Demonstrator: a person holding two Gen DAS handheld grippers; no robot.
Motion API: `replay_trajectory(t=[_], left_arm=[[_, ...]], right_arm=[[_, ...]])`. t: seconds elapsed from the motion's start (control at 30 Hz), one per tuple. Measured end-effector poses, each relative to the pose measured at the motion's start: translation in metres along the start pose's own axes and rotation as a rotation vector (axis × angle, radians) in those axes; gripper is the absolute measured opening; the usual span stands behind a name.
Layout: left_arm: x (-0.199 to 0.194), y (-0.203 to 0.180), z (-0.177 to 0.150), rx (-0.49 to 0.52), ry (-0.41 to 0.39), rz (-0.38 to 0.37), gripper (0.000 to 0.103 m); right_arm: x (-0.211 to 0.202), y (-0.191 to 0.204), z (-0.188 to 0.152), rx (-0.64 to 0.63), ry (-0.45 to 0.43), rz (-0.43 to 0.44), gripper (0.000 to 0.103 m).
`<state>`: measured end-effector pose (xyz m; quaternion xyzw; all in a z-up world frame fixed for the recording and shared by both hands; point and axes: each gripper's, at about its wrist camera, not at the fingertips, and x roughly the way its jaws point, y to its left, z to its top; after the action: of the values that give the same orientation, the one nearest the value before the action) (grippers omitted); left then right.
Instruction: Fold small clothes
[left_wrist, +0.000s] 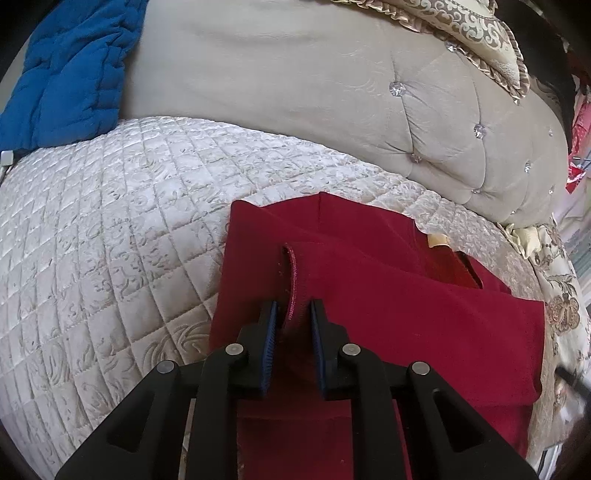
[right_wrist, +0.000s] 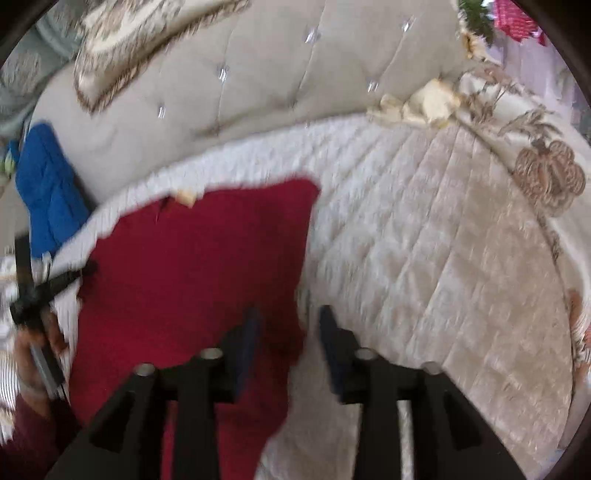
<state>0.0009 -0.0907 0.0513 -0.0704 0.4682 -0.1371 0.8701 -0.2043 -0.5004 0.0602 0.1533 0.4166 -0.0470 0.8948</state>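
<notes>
A dark red garment (left_wrist: 406, 302) lies partly folded on the quilted cream bedspread (left_wrist: 110, 240). My left gripper (left_wrist: 292, 314) stands over its left part, its jaws closed to a narrow gap around the stitched hem edge (left_wrist: 293, 273). In the blurred right wrist view the same red garment (right_wrist: 192, 266) lies at the left. My right gripper (right_wrist: 290, 317) is open over the garment's right edge, with nothing between its fingers. The other hand and gripper (right_wrist: 33, 306) show at the far left of that view.
A tufted beige headboard (left_wrist: 295, 81) runs behind the bed. A blue padded garment (left_wrist: 70, 70) lies at the back left. A patterned pillow (left_wrist: 461, 26) rests on the headboard, and a floral cover (right_wrist: 543, 173) lies at the right.
</notes>
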Motion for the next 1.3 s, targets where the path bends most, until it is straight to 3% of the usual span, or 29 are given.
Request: replay_trajectory(t=[0.03,0.1,0.13,0.17,0.2,0.27,0.33,0.43,0.5,0.6,0.67,0.73,0.87,0.97,1.0,1.03,1.07,1.13,1.2,1.23,1.27,1.3], left_arm=[[0.000,0.000,0.000,-0.001,-0.001,-0.001,0.000],[0.000,0.000,0.001,-0.006,-0.003,-0.011,0.000],[-0.001,0.000,0.001,-0.006,-0.006,-0.022,0.000],[-0.002,0.000,0.001,-0.007,-0.010,-0.032,0.000],[-0.004,-0.001,0.002,-0.009,-0.013,-0.046,0.000],[-0.007,-0.002,0.002,-0.006,-0.013,-0.068,0.000],[-0.005,-0.007,0.000,0.017,0.007,-0.065,0.002],[0.011,-0.015,-0.005,0.060,0.057,0.004,0.002],[0.011,-0.017,-0.007,0.074,0.047,0.021,0.002],[0.008,-0.016,-0.007,0.083,0.039,0.021,0.002],[0.009,-0.013,-0.008,0.072,0.042,0.020,0.002],[0.009,-0.011,-0.010,0.063,0.031,0.017,0.002],[-0.003,-0.007,-0.016,0.054,0.011,0.005,0.003],[-0.025,-0.005,-0.026,0.069,0.002,0.002,0.007],[-0.033,-0.005,-0.030,0.071,-0.005,-0.001,0.009],[-0.043,-0.005,-0.034,0.069,-0.012,-0.001,0.010],[-0.050,-0.005,-0.037,0.068,-0.014,-0.001,0.011],[-0.067,-0.005,-0.045,0.076,-0.015,-0.004,0.012],[-0.086,-0.004,-0.054,0.080,-0.029,-0.007,0.012],[-0.096,-0.002,-0.060,0.073,-0.040,-0.008,0.012],[-0.103,0.001,-0.065,0.066,-0.045,-0.009,0.013],[-0.110,0.004,-0.070,0.058,-0.044,-0.008,0.013]], right_arm=[[0.006,-0.001,0.008,0.022,-0.026,-0.002,0.081],[0.034,-0.005,0.022,0.067,0.008,0.035,0.083],[0.050,-0.007,0.025,0.096,0.054,0.067,0.073],[0.065,-0.007,0.026,0.112,0.101,0.107,0.036],[0.072,-0.006,0.026,0.098,0.128,0.118,0.017],[0.060,-0.003,0.028,0.035,0.064,0.063,0.010],[0.051,-0.009,0.029,0.031,0.021,0.012,0.009],[0.068,-0.018,0.024,0.051,0.076,-0.035,0.010],[0.058,-0.015,0.020,0.050,0.049,-0.071,0.019],[0.026,0.002,0.008,-0.004,-0.005,-0.037,0.023],[0.021,0.016,-0.009,-0.103,0.039,-0.082,0.023],[0.031,0.010,-0.027,-0.105,0.135,-0.150,0.023],[0.000,-0.001,-0.045,-0.064,0.137,-0.113,0.023],[-0.027,-0.006,-0.050,-0.049,0.085,-0.072,0.024],[-0.031,-0.007,-0.049,-0.040,0.072,-0.060,0.027],[-0.035,-0.007,-0.047,-0.024,0.047,-0.053,0.039],[-0.035,-0.007,-0.044,-0.005,0.010,-0.049,0.057],[-0.022,-0.006,-0.037,0.007,-0.014,-0.033,0.072],[0.006,-0.009,-0.031,0.036,0.023,-0.004,0.071],[0.019,-0.010,-0.030,0.051,0.046,0.023,0.056],[0.032,-0.014,-0.031,0.073,0.080,0.061,0.026],[0.037,-0.017,-0.032,0.104,0.095,0.071,0.026]])
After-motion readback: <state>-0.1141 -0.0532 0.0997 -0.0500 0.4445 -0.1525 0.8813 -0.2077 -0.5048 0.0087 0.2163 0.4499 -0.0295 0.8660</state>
